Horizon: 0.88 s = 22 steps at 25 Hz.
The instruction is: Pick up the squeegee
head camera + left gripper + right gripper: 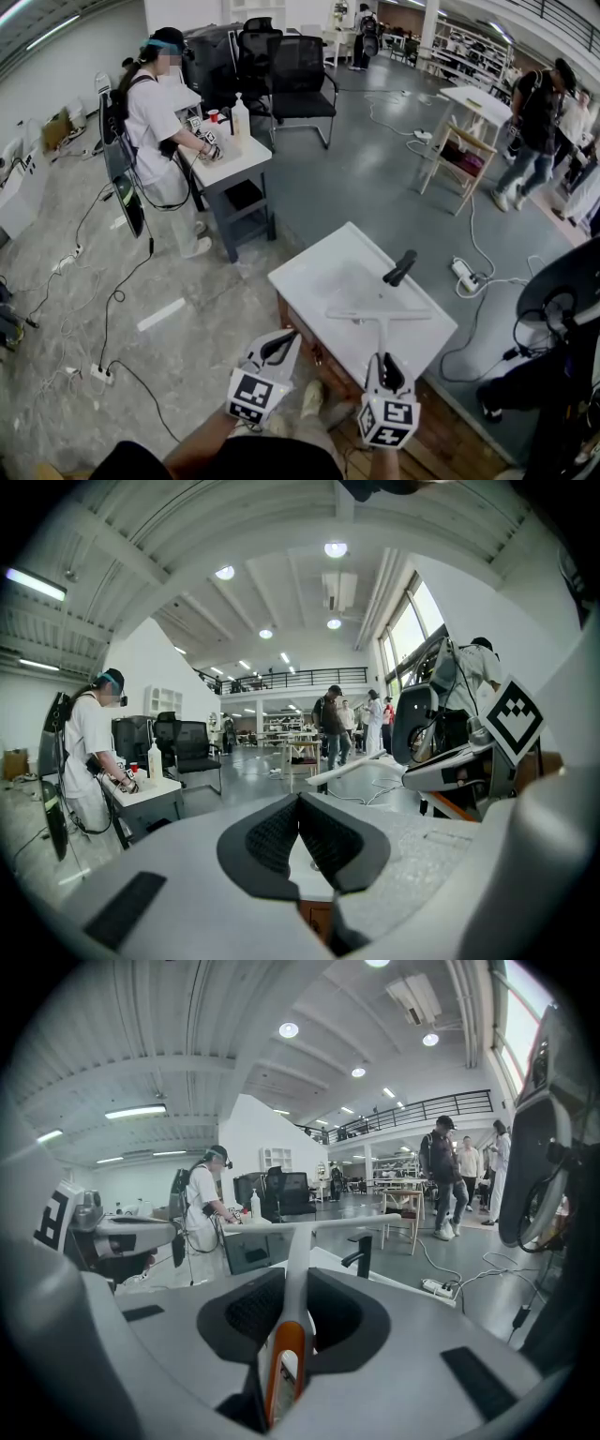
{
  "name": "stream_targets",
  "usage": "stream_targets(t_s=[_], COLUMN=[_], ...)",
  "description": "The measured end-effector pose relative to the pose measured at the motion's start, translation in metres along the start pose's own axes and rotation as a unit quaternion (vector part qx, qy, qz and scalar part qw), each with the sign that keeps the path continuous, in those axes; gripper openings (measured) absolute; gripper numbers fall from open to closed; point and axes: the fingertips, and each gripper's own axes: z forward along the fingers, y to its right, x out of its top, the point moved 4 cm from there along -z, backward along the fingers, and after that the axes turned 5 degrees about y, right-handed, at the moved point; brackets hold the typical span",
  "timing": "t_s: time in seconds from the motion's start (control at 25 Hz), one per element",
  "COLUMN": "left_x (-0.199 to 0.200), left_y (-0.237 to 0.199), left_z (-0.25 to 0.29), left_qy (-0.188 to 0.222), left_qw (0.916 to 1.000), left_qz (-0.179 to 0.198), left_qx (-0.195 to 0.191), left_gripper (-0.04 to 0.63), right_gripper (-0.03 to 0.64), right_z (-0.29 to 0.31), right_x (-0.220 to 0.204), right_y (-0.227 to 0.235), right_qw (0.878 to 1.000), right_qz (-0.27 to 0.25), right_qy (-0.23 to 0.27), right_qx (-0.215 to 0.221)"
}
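In the head view the white squeegee (378, 316) hangs over the near edge of the white sink top (319, 272), its blade lying crosswise. Its handle runs back into my right gripper (384, 364), which is shut on it. The right gripper view shows the white handle with an orange end (287, 1335) pinched between the dark pads, and the blade (309, 1227) level ahead of my right gripper (291, 1309). My left gripper (278, 346) hovers left of it by the sink top's near corner. Its pads meet with nothing between them in the left gripper view (300, 808).
A black faucet (400, 267) stands on the far right of the sink top. A person (159, 122) works at a small white table (234, 159) at the back left. Behind are black office chairs (300, 80). Cables and a power strip (464, 275) lie on the floor.
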Motion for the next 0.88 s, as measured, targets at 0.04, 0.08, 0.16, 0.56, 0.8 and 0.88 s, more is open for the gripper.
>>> stream_targets(t_s=[0.04, 0.08, 0.16, 0.56, 0.8, 0.88], left_x=[0.0003, 0.0003, -0.0007, -0.0011, 0.0013, 0.0027], left_y=[0.0, -0.0002, -0.0002, 0.0011, 0.0009, 0.0008], left_z=[-0.0005, -0.0005, 0.0008, 0.0006, -0.0033, -0.003], left_qy=[0.0, 0.0, 0.0, 0.0, -0.003, -0.001], left_qw=[1.0, 1.0, 1.0, 1.0, 1.0, 1.0], left_qz=[0.0, 0.0, 0.001, 0.001, -0.001, 0.002], left_qx=[0.0, 0.0, 0.001, 0.004, 0.003, 0.002], left_gripper=[0.002, 0.002, 0.002, 0.002, 0.002, 0.002], right_gripper=[0.075, 0.075, 0.075, 0.075, 0.075, 0.075], right_z=[-0.0004, -0.0003, 0.0011, 0.0012, -0.0013, -0.0015], right_x=[0.0001, 0.0007, 0.0012, 0.0005, 0.0022, 0.0022], right_y=[-0.0001, -0.0002, 0.0007, 0.0008, -0.0038, -0.0039], right_qw=[1.0, 1.0, 1.0, 1.0, 1.0, 1.0], right_qz=[0.001, 0.001, 0.002, 0.004, 0.003, 0.003], right_qy=[0.0, 0.002, 0.005, 0.007, 0.006, 0.005], right_qx=[-0.001, -0.001, 0.0, 0.008, 0.009, 0.008])
